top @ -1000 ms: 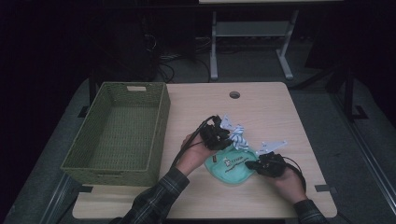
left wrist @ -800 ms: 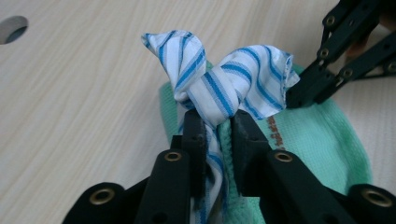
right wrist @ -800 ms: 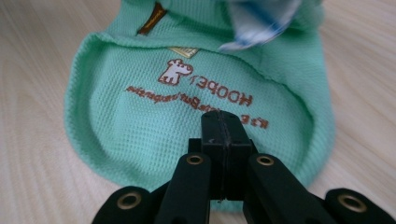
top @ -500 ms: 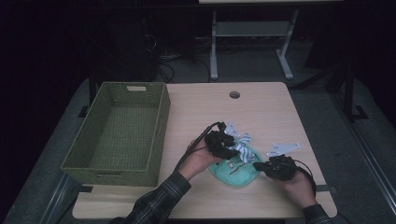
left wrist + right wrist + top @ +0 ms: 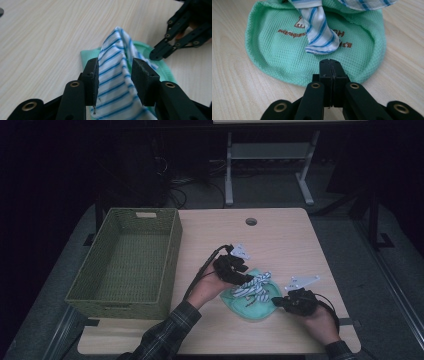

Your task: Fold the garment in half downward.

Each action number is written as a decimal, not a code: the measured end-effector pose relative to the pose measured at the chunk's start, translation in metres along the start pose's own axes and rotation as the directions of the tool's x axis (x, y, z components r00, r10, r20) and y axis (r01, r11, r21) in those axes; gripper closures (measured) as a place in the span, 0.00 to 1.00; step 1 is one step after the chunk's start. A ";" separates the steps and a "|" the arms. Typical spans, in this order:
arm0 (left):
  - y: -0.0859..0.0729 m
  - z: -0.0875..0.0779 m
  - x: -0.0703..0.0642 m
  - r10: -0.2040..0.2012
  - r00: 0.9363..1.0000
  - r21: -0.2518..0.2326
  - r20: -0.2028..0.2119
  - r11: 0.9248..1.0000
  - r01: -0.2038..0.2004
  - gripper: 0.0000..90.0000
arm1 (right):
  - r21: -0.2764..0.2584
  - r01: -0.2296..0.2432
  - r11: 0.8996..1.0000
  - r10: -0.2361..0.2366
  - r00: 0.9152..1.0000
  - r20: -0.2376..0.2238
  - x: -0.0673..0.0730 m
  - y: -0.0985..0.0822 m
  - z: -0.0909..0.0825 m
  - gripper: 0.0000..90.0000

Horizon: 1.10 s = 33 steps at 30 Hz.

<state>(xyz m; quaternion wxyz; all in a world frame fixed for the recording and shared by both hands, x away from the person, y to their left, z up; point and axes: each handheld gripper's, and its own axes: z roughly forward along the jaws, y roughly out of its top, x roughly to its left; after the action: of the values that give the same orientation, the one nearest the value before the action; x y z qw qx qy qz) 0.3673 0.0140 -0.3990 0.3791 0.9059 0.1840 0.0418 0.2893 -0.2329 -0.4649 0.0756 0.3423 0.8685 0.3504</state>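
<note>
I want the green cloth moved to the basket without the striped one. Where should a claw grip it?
Grip the green cloth at its near rim, coming in low from the right claw side. That edge lies bare and curls up off the table, while the striped cloth drapes over the middle and far side.

Pale wood grain across the table [image 5: 280, 240]. Olive-green weave on the basket [image 5: 125, 260]. Mint-green waffle knit on the round cloth [image 5: 274, 50], with small brown lettering and a brown mark near its middle. White with blue stripes on the striped cloth [image 5: 115, 75], the stripes in two blues, deeper and lighter. Matte black on the left gripper [image 5: 115, 77] and right gripper [image 5: 329, 75], with brass-coloured rivets at the joints. Dark plaid on the sleeve [image 5: 160, 340].
</note>
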 end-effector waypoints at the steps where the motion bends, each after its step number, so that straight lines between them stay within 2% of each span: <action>1: -0.001 0.002 0.001 -0.006 1.000 0.004 0.013 1.000 0.006 0.64 | 0.001 0.000 1.000 0.000 1.000 0.001 0.000 0.000 0.000 0.99; 2: -0.002 0.006 0.000 -0.020 1.000 0.006 0.024 1.000 0.019 0.64 | 0.003 -0.001 1.000 0.001 1.000 0.001 0.000 0.000 0.000 0.99; 6: -0.002 0.017 -0.004 -0.013 0.999 0.035 0.047 0.999 0.011 0.65 | 0.005 -0.002 1.000 0.002 1.000 -0.002 0.000 0.000 0.001 0.99; 7: -0.002 0.019 -0.005 0.004 0.999 0.051 0.049 0.999 -0.006 0.66 | 0.007 -0.005 1.000 0.005 1.000 -0.003 0.000 0.000 0.000 0.99; 9: -0.003 0.023 -0.008 -0.003 0.998 0.055 0.060 0.998 0.000 0.70 | 0.010 0.001 1.000 -0.001 1.000 0.001 0.000 -0.001 0.001 0.99; 14: -0.004 0.026 -0.010 0.008 0.995 0.089 0.095 0.996 -0.017 0.96 | 0.008 0.000 1.000 0.000 1.000 0.000 0.000 -0.001 0.001 0.99; 16: -0.004 0.026 -0.010 0.011 0.995 0.095 0.095 0.995 -0.020 0.98 | 0.007 0.000 1.000 0.000 1.000 -0.001 0.000 -0.001 0.001 0.99; 20: -0.003 0.019 -0.007 0.002 0.997 0.077 0.080 0.997 -0.008 0.99 | 0.009 0.000 1.000 0.000 1.000 0.002 0.000 -0.001 0.001 0.99; 24: -0.001 0.006 0.000 0.007 0.999 0.053 0.054 0.999 -0.010 0.99 | 0.011 0.000 1.000 0.000 1.000 0.002 0.001 -0.001 0.001 0.99; 25: -0.001 0.004 0.000 -0.003 0.999 0.043 0.048 0.999 0.001 0.99 | 0.012 0.002 1.000 -0.002 1.000 0.003 0.002 0.000 0.001 0.99; 26: -0.001 -0.001 0.003 0.006 0.999 0.045 0.042 0.999 -0.008 0.99 | 0.008 0.005 1.000 -0.005 1.000 0.005 0.002 0.001 0.001 0.99; 29: -0.001 -0.009 0.007 -0.014 0.999 0.017 0.029 1.000 0.013 0.99 | -0.029 0.010 1.000 -0.010 1.000 -0.002 0.006 0.010 -0.002 0.99; 33: 0.001 -0.017 0.010 -0.015 1.000 -0.001 0.017 1.000 0.015 0.99 | -0.064 0.024 0.998 -0.026 0.999 -0.027 0.011 0.022 0.001 1.00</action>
<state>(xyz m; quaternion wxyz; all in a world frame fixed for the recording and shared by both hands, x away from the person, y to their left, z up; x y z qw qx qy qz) 0.3730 0.0285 -0.3869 0.3815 0.9047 0.1873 0.0312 0.2937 -0.2138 -0.4502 0.0786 0.3239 0.8621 0.3818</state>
